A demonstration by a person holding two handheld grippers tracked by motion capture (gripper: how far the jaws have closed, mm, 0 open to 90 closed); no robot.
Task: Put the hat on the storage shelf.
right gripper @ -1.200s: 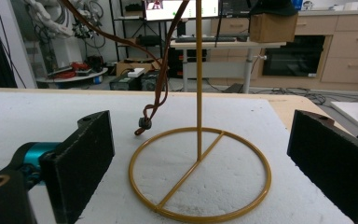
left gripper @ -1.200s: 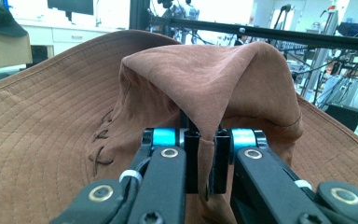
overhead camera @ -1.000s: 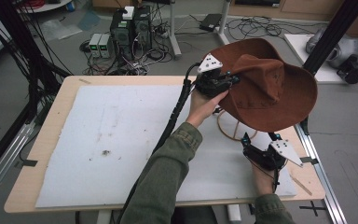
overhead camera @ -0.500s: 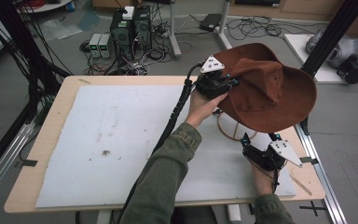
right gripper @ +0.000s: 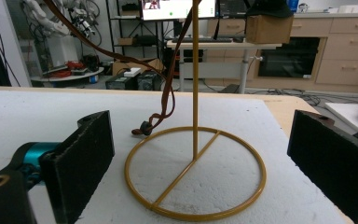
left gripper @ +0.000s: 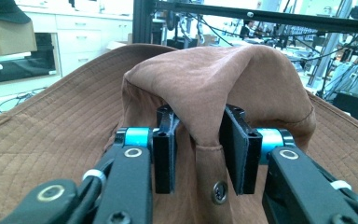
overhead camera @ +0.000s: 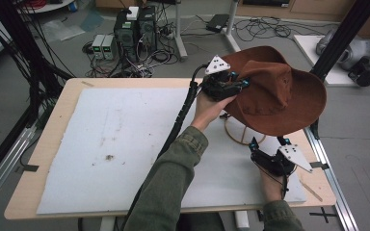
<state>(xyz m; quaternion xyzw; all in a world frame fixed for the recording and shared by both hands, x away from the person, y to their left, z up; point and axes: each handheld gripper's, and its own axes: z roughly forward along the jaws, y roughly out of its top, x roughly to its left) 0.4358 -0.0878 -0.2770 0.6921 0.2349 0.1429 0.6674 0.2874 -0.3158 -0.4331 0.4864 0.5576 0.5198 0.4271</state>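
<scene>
A brown wide-brimmed hat (overhead camera: 279, 96) hangs over a yellow wire stand (overhead camera: 238, 134) at the table's right side. My left gripper (overhead camera: 238, 84) is shut on a fold of the hat's crown (left gripper: 200, 93), with fabric pinched between the two pads (left gripper: 165, 154). My right gripper (overhead camera: 269, 142) stands wide open on the white mat, just in front of the stand. The stand's round base (right gripper: 196, 177) and its upright pole (right gripper: 195, 70) lie between the jaws, a little beyond them. The hat's brown cord (right gripper: 168, 93) dangles beside the pole with its toggle (right gripper: 144, 127) near the mat.
A white foam mat (overhead camera: 120, 144) covers most of the wooden table (overhead camera: 62, 101). A metal rail (overhead camera: 325, 159) runs along the table's right edge. Cables and boxes lie on the floor behind the table.
The hat and my left gripper have shifted slightly to the right, and the hat's brim has tilted a little. The right gripper has stayed in place.
</scene>
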